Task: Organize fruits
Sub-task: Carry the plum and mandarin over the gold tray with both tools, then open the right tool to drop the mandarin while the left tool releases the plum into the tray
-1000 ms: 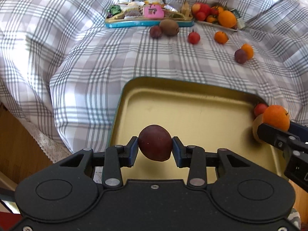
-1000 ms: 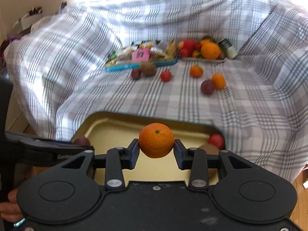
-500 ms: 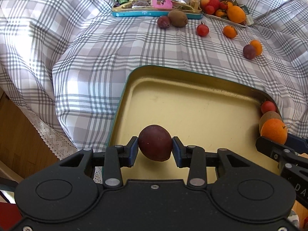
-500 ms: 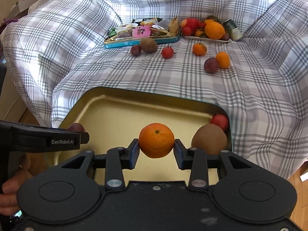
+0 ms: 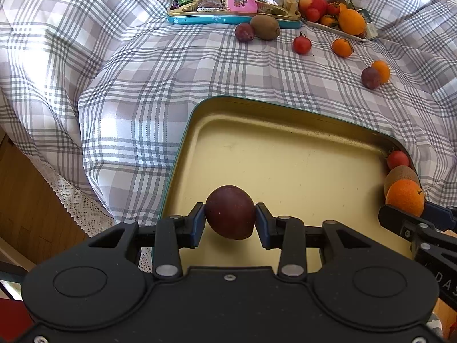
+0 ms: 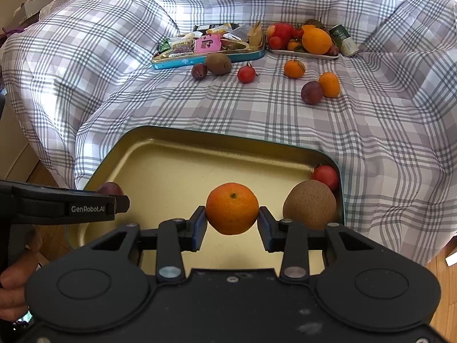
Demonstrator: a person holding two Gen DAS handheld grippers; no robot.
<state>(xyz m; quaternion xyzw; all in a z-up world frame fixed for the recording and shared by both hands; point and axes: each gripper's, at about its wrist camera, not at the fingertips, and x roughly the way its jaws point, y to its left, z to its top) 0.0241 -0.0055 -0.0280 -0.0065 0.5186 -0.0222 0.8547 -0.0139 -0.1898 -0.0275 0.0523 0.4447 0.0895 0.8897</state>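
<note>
My left gripper is shut on a dark purple plum, held above the near left part of a shallow gold tray. Over the tray's near right part, my right gripper is shut on a small orange. A brown kiwi and a small red fruit lie in the tray's right corner. The left gripper's side shows at the left of the right wrist view, with the plum peeking over it. The right gripper's orange shows at the right of the left wrist view.
Loose fruits lie on the checked cloth beyond the tray: a plum, a kiwi, a red fruit, two oranges and another plum. Farther back stand a blue snack tin, a fruit plate and a green can.
Both views have tipped downward, so the tray fills more of each picture and the kiwi and red fruit in its corner show fully. Both grips are unchanged.
</note>
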